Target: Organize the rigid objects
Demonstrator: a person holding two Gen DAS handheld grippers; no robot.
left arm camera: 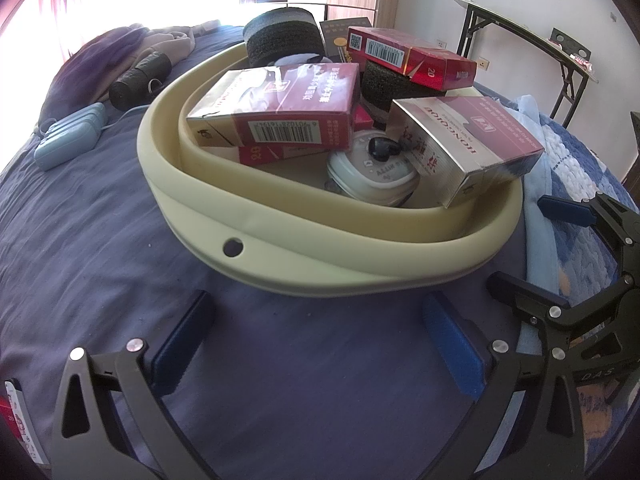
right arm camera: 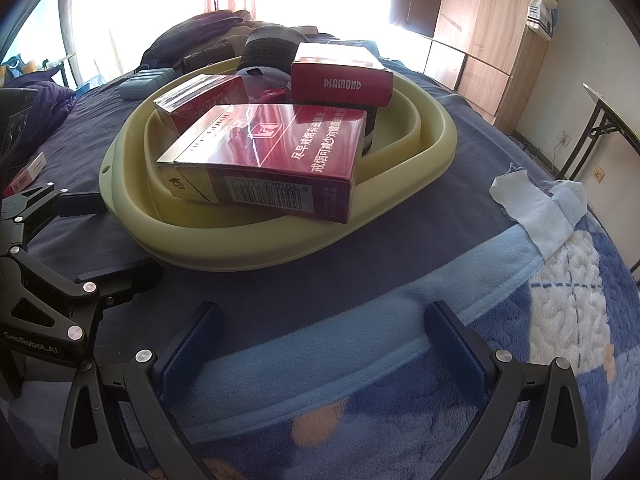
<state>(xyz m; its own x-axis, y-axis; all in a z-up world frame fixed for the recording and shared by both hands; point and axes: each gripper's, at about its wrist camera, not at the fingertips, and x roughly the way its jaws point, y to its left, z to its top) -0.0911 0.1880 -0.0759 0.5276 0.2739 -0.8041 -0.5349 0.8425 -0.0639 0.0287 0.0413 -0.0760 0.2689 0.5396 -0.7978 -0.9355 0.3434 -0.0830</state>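
Left gripper: we hold it released, jaws wide apart, above the dark blue bedsheet, grasping nothing. Right gripper: likewise released, over the blue fleece blanket. Collapsible basin, pale yellow-green, on the bed just ahead of both. Contents we list: red cigarette cartons, some tilted and resting on each other; black sponge rolls; one white round case. Pale blue case lies well apart on the sheet.
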